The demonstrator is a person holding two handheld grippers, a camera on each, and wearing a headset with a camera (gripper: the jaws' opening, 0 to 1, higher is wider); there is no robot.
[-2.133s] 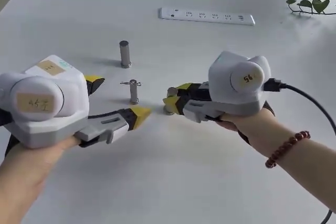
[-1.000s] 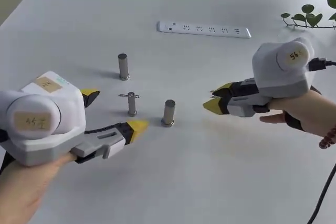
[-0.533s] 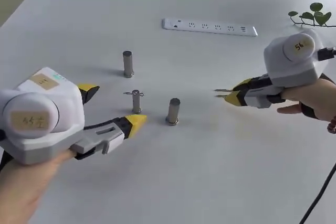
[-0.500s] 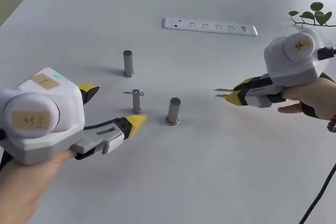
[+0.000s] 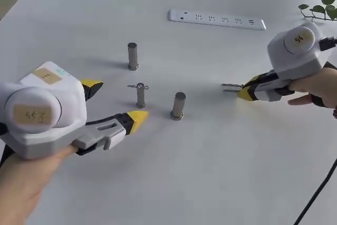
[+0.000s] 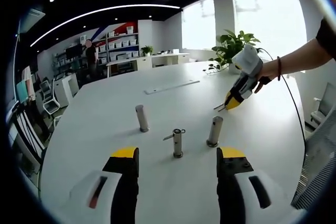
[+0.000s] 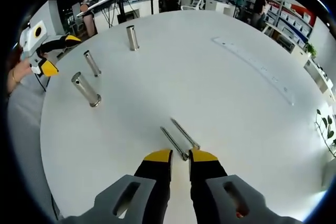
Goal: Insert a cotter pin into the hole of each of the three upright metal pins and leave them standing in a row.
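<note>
Three upright metal pins stand on the white table: a far pin [image 5: 132, 56], a middle pin [image 5: 140, 95] with a cotter pin [image 5: 137, 86] through its top, and a bare near pin [image 5: 178, 106]. My left gripper [image 5: 116, 99] is open, low at the left, its jaws either side of the middle pin [image 6: 178, 142] but short of it. Two loose cotter pins [image 7: 172, 139] [image 7: 184, 131] lie to the right. My right gripper [image 7: 180, 156] has its jaws close together on the near end of one of them [image 5: 230, 90].
A white power strip [image 5: 217, 18] lies at the back of the table. A plant sprig [image 5: 318, 10] sits at the far right edge. A black cable [image 5: 316, 193] trails from the right gripper along the right side.
My right gripper has drawn away from the near metal pin, going right to the loose cotter pins. The left gripper has stayed open in place.
</note>
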